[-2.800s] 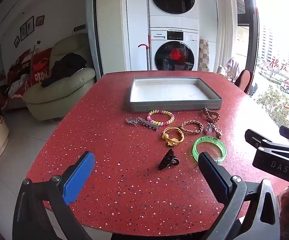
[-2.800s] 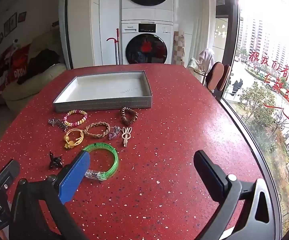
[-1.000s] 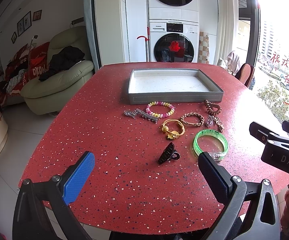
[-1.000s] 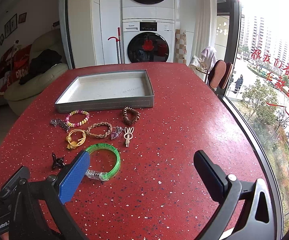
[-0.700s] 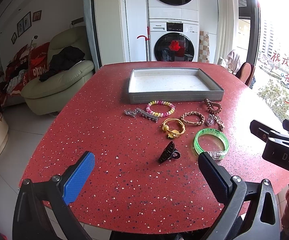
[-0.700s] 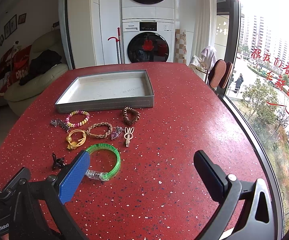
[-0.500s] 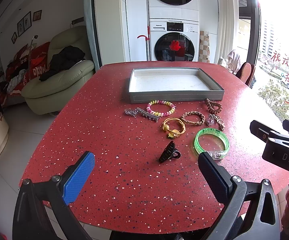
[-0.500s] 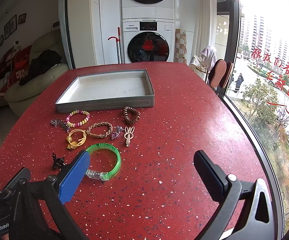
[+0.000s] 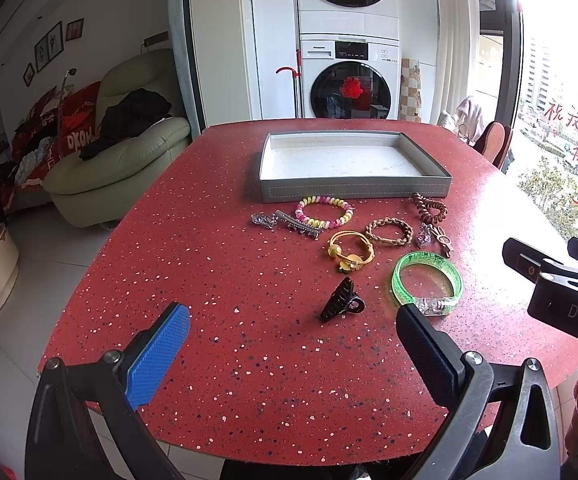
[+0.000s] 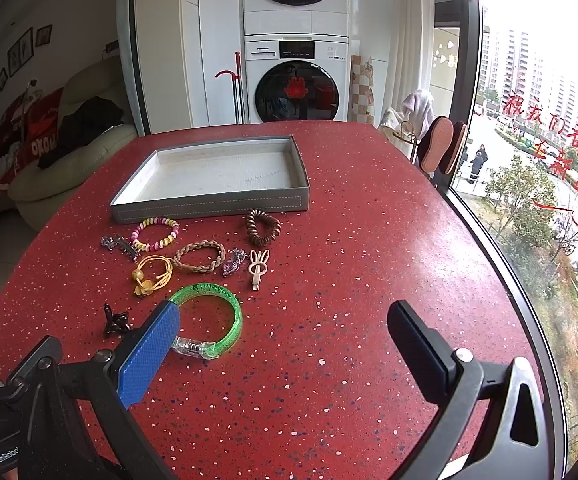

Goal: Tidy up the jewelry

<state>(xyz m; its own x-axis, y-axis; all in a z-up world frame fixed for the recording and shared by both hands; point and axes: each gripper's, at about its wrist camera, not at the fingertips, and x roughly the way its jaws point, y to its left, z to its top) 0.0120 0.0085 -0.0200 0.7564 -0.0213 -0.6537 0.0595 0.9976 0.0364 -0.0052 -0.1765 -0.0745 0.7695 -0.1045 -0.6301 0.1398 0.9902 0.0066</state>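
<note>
An empty grey tray (image 9: 353, 191) (image 10: 209, 205) sits far on the red speckled table (image 9: 249, 280). In front of it lie a pink-yellow bead bracelet (image 9: 324, 212), a silver clip (image 9: 285, 222), a gold bracelet (image 9: 349, 250), a braided bracelet (image 9: 389, 232), a brown coil hair tie (image 10: 263, 227), a bunny clip (image 10: 258, 268), a green bangle (image 9: 427, 280) (image 10: 213, 320) and a black claw clip (image 9: 341, 300). My left gripper (image 9: 293, 332) is open above the near table edge. My right gripper (image 10: 283, 332) is open and empty beside the bangle.
A stacked washer and dryer (image 9: 347, 80) stand behind the table. A cream sofa (image 9: 121, 152) is at the left. A large window (image 10: 549, 160) runs along the right table edge. The right gripper's body (image 9: 561, 288) shows at the left view's right side.
Both grippers have pulled back and risen slightly over the near table edge. Nothing on the table has moved.
</note>
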